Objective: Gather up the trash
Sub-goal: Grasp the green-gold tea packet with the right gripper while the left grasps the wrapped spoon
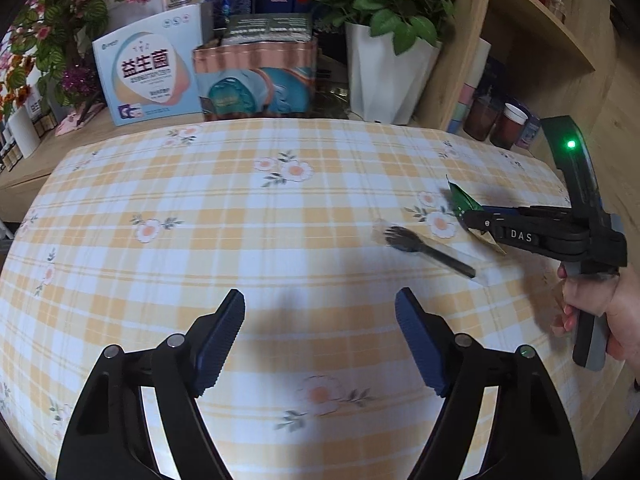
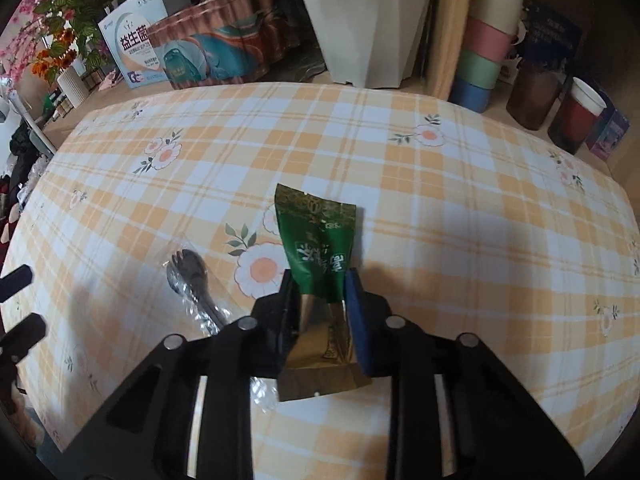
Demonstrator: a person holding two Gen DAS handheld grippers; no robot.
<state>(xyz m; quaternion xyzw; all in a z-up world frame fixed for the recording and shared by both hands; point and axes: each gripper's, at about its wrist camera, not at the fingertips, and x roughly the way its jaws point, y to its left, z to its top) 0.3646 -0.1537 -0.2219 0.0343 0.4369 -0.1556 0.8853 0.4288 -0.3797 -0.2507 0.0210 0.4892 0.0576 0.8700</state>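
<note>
My right gripper (image 2: 320,280) is shut on a green and gold snack wrapper (image 2: 316,240) and holds it just above the checked tablecloth (image 2: 440,184). In the left wrist view the right gripper (image 1: 466,216) is at the right with the wrapper (image 1: 460,200) sticking out of its tips. A black plastic fork in a clear sleeve (image 1: 430,250) lies on the cloth beside it, also seen in the right wrist view (image 2: 196,284). My left gripper (image 1: 320,316) is open and empty over the cloth, left of the fork.
Boxes (image 1: 152,72), a white pot with red roses (image 1: 384,76) and flowers stand along the back. A wooden shelf (image 1: 532,40) with cups (image 2: 480,68) and jars (image 2: 576,116) is at the back right. The tablecloth (image 1: 240,208) covers the table.
</note>
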